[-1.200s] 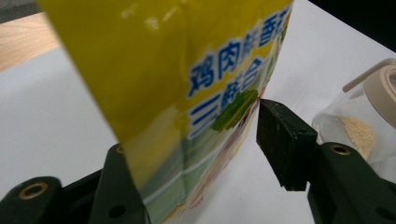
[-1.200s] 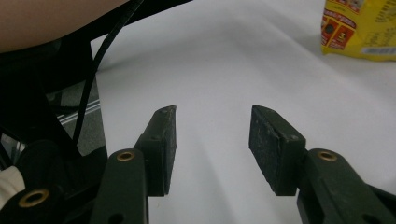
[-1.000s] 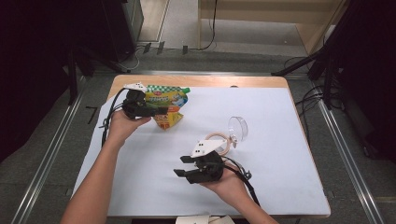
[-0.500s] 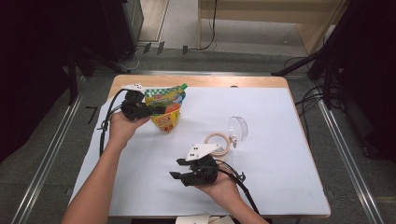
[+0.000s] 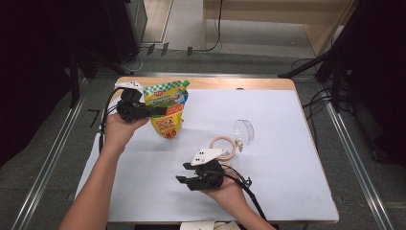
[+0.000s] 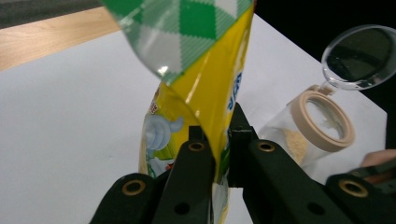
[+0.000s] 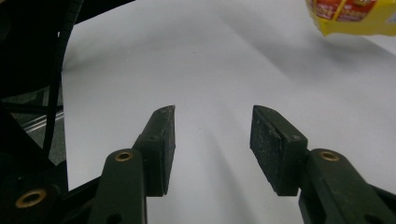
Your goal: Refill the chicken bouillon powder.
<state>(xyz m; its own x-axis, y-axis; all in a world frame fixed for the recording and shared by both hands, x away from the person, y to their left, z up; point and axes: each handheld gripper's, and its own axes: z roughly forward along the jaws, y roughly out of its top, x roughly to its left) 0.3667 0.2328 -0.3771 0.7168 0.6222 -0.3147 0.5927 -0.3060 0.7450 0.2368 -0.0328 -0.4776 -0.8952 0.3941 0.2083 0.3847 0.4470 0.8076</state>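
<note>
In the high view we find the worktop (image 5: 287, 191) across the middle of the frame. The pouch (image 5: 166, 108) sits at its upper left, pinched in the left gripper (image 5: 155, 111), which lies just left of it. The jar (image 5: 225, 146) lies on its side near the centre, its lid (image 5: 245, 130) touching it at the upper right. The right gripper (image 5: 184, 173) hangs below the jar, lower centre, well apart from the pouch.

No legible txt or nos.; print on the yellow-green pouch (image 5: 167, 108) too blurred to read.
</note>
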